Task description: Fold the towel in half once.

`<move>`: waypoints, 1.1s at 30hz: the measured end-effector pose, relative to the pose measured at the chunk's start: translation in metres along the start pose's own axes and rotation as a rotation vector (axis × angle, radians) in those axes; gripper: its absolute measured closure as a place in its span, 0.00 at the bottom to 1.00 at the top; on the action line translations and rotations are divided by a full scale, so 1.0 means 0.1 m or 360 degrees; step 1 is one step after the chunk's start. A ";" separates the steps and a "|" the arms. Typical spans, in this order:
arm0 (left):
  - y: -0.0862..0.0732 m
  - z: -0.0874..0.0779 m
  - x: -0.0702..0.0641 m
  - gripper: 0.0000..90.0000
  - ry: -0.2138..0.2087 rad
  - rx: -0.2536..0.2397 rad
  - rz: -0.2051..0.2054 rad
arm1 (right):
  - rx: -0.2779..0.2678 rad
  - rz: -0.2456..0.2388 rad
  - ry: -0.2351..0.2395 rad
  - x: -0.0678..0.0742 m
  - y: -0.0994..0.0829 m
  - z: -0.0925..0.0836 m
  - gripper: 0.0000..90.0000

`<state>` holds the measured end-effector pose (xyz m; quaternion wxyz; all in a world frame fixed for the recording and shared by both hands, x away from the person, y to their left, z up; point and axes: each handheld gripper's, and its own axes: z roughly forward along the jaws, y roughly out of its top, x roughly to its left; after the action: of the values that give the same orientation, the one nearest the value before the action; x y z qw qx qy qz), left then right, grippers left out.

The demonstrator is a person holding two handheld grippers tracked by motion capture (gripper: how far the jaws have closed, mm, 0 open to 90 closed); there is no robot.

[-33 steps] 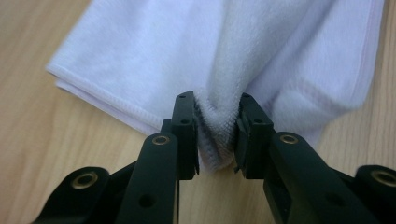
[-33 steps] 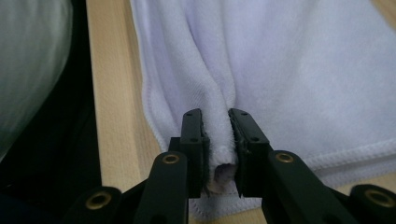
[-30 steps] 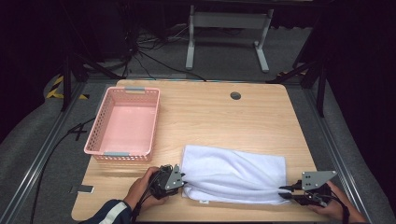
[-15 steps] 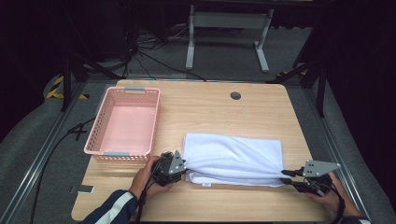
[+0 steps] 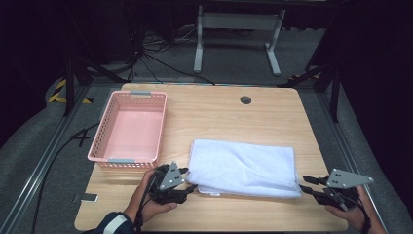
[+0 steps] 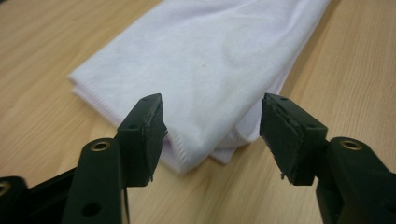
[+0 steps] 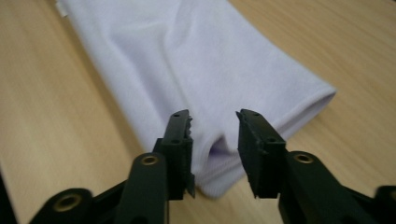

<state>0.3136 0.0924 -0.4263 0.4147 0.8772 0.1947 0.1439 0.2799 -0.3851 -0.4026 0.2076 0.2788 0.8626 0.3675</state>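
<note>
A white folded towel [image 5: 243, 165] lies flat on the wooden table [image 5: 243, 117], right of centre near the front. My left gripper [image 5: 191, 179] hovers at the towel's near left corner. Its jaws have just been opening and now stand open [image 6: 212, 126], with the towel's corner [image 6: 210, 60] lying beneath the gap, untouched by the pads. My right gripper [image 5: 304, 183] is at the near right corner. Its jaws have also just been opening and are open [image 7: 215, 135]; the folded edge of the towel [image 7: 196, 60] lies below them, free of the pads.
A pink plastic basket [image 5: 124, 161] with nothing in it stands at the table's left, just beyond my left hand. A round cable hole [image 5: 245, 100] sits near the far edge. Bare wood lies beyond the towel and along the front edge.
Both grippers have let go of the towel's near corners and lifted slightly, jaws wider. The towel, rumpled and stretched before, now rests as a neat flat rectangle.
</note>
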 end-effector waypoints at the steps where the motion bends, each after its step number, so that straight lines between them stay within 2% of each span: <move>1: 0.01 0.06 0.01 0.41 -0.0002 0.0025 -0.0009 | -0.0011 0.0032 0.0032 0.00 0.09 0.08 0.77; 2: 0.02 0.14 0.02 0.43 -0.0064 0.0043 -0.0032 | -0.0001 0.0054 0.0055 0.00 0.12 0.14 0.79; 3: 0.02 0.21 0.02 0.41 -0.0099 0.0072 -0.0017 | 0.0076 0.0085 0.0041 0.02 0.16 0.33 0.78; 4: 0.00 0.30 -0.03 0.40 -0.0093 0.0150 0.0036 | 0.0089 0.0124 0.0008 0.01 0.15 0.40 0.79; 5: -0.03 0.34 -0.06 0.40 -0.0152 0.0177 0.0037 | 0.0107 0.0182 0.0002 -0.01 0.12 0.49 0.79; 6: -0.03 0.34 -0.06 0.42 -0.0152 0.0177 0.0037 | 0.0123 0.0221 -0.0019 -0.02 0.09 0.57 0.77; 7: -0.05 0.38 -0.11 0.42 -0.0142 0.0214 0.0067 | 0.0123 0.0221 -0.0019 -0.02 0.09 0.57 0.77; 8: -0.08 0.41 -0.18 0.44 -0.0102 0.0275 0.0117 | 0.0157 0.0235 -0.0063 -0.03 0.05 0.64 0.79; 9: -0.10 0.39 -0.21 0.47 -0.0101 0.0272 0.0156 | 0.0206 0.0241 -0.0075 -0.04 0.00 0.69 0.78; 10: -0.11 0.37 -0.22 0.51 -0.0112 0.0265 0.0159 | 0.0188 0.0251 -0.0056 -0.06 -0.03 0.69 0.78; 11: -0.13 0.32 -0.22 0.57 -0.0158 0.0264 0.0130 | 0.0186 0.0260 -0.0070 -0.07 -0.04 0.68 0.78; 12: -0.14 0.29 -0.22 0.60 -0.0176 0.0267 0.0123 | 0.0200 0.0266 -0.0088 -0.08 -0.05 0.67 0.78; 14: -0.17 0.20 -0.25 0.60 -0.0163 0.0256 0.0127 | 0.0204 0.0276 -0.0115 -0.09 -0.04 0.64 0.75; 15: -0.21 0.13 -0.28 0.55 -0.0140 0.0252 0.0090 | 0.0194 0.0263 -0.0160 -0.08 -0.01 0.61 0.73; 16: -0.23 0.05 -0.28 0.49 -0.0098 0.0233 0.0062 | 0.0128 0.0271 -0.0174 -0.08 0.05 0.55 0.70; 17: -0.26 -0.03 -0.29 0.47 -0.0089 0.0196 0.0011 | 0.0052 0.0285 -0.0150 -0.08 0.14 0.51 0.67; 18: -0.29 -0.08 -0.27 0.45 -0.0051 0.0174 -0.0020 | 0.0010 0.0269 -0.0133 -0.07 0.25 0.51 0.66; 19: -0.29 -0.08 -0.27 0.42 -0.0051 0.0174 -0.0020 | 0.0000 0.0248 -0.0118 -0.06 0.33 0.53 0.64; 20: -0.34 -0.12 -0.23 0.38 -0.0010 0.0135 -0.0121 | -0.0009 0.0226 -0.0110 -0.04 0.42 0.59 0.62; 22: -0.37 -0.10 -0.19 0.31 0.0020 0.0126 -0.0209 | 0.0012 0.0179 -0.0071 -0.01 0.58 0.72 0.60; 23: -0.37 -0.10 -0.19 0.27 0.0020 0.0126 -0.0209 | 0.0012 0.0179 -0.0071 -0.01 0.58 0.72 0.60; 26: -0.35 -0.01 -0.19 0.23 0.0041 0.0130 -0.0276 | 0.0013 0.0111 0.0047 0.10 1.00 1.09 0.55; 27: -0.34 0.02 -0.19 0.22 0.0033 0.0127 -0.0278 | 0.0014 0.0071 0.0100 0.14 1.14 1.21 0.55; 29: -0.30 0.09 -0.26 0.21 0.0094 0.0169 -0.0232 | 0.0015 -0.0003 0.0173 0.24 1.42 1.47 0.53; 30: -0.29 0.11 -0.27 0.21 0.0097 0.0168 -0.0218 | 0.0017 -0.0021 0.0220 0.29 1.54 1.59 0.51; 33: -0.24 0.20 -0.29 0.20 0.0064 0.0170 -0.0200 | 0.0035 -0.0042 0.0340 0.40 1.81 1.90 0.50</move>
<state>0.2911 0.0799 -0.4604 0.3714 0.8811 0.2650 0.1245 0.4161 -0.1572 -0.3956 0.1162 0.2288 0.8875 0.3828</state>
